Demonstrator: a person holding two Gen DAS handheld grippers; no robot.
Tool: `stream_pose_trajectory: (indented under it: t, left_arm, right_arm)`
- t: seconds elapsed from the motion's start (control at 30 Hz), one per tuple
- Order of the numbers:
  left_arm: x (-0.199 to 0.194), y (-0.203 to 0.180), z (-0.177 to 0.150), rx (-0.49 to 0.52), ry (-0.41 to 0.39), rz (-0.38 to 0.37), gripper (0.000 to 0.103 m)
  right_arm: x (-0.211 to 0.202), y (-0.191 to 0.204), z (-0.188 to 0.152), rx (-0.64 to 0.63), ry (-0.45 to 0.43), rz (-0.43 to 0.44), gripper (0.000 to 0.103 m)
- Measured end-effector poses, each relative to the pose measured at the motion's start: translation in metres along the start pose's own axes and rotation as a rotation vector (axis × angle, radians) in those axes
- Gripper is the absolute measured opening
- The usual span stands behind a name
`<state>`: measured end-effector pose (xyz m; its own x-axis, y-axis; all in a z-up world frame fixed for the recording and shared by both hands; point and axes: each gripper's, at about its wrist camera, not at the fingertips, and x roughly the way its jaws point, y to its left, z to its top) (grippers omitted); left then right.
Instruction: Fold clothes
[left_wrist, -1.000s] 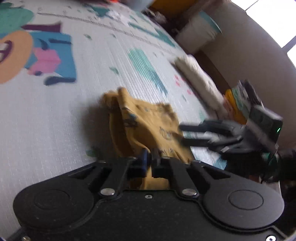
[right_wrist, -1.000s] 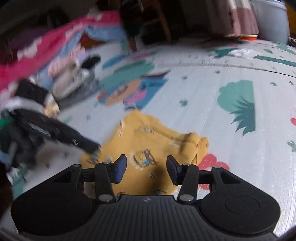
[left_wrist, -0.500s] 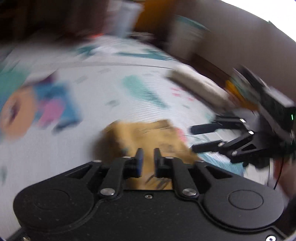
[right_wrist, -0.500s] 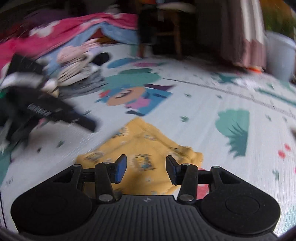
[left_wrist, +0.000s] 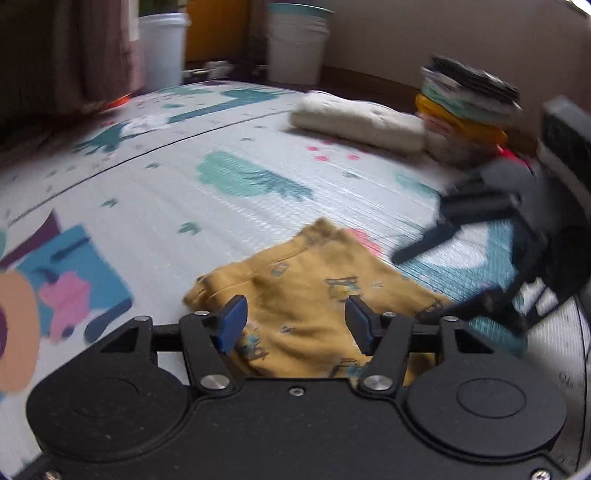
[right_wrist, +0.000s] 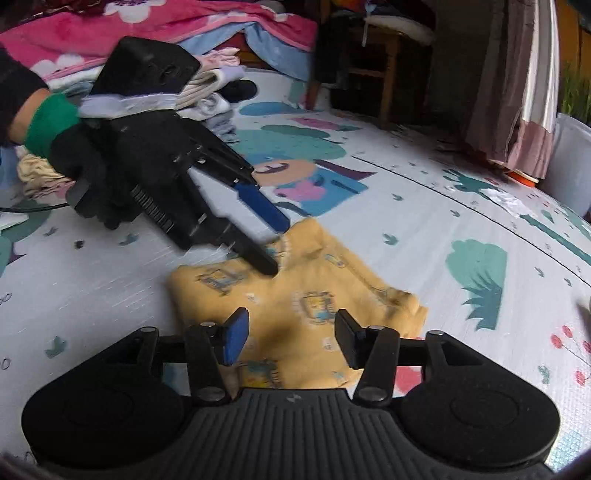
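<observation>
The yellow garment (left_wrist: 314, 291) lies folded flat on the play mat (left_wrist: 155, 206), directly ahead of and partly under both tools. The left gripper (left_wrist: 293, 325) has just been opening; its blue-padded fingers (left_wrist: 232, 326) stand apart over the cloth's near edge, and nothing is pinched between them. The right gripper (right_wrist: 288, 334) has also just been widening, and its jaws stand apart above the garment (right_wrist: 306, 306) without clamping it. In the right wrist view the left gripper (right_wrist: 271, 242) reaches in from the upper left, held by a black-gloved hand (right_wrist: 85, 177) with a green cuff, its two fingertips at the cloth's far left corner; whether they touch the fabric cannot be told. In the left wrist view the right gripper (left_wrist: 424, 284) comes in blurred from the right, fingers spread beside the garment's right edge. Ahead and to the right of the left tool lie one rolled cream towel (left_wrist: 358, 120) and, touching it, one stack of folded clothes (left_wrist: 465, 110) of many layers. Two white buckets (left_wrist: 297, 42) stand beyond the mat's far edge. Behind the left tool in the right wrist view sit one loose heap of unfolded clothes (right_wrist: 210, 99), a pink floral blanket (right_wrist: 147, 26) and one wooden chair (right_wrist: 373, 62).
</observation>
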<state>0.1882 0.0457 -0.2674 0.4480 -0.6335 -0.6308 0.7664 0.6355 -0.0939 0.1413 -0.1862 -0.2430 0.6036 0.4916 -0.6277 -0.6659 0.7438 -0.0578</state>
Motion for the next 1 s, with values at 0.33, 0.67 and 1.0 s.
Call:
stream_pose_trajectory:
  t: [0.33, 0.67, 1.0]
  left_arm:
    - [0.018, 0.015, 0.023, 0.076, 0.077, -0.017, 0.060]
    - [0.065, 0.004, 0.032, 0.190, 0.188, -0.026, 0.075]
    - [-0.021, -0.040, -0.002, 0.192, 0.031, 0.009, 0.033]
  right_arm:
    - [0.012, -0.026, 0.017, 0.066, 0.055, 0.003, 0.054]
    - [0.057, -0.057, 0.018, 0.082, 0.134, 0.002, 0.069]
    - [-0.014, -0.001, -0.003, 0.016, -0.014, 0.003, 0.043]
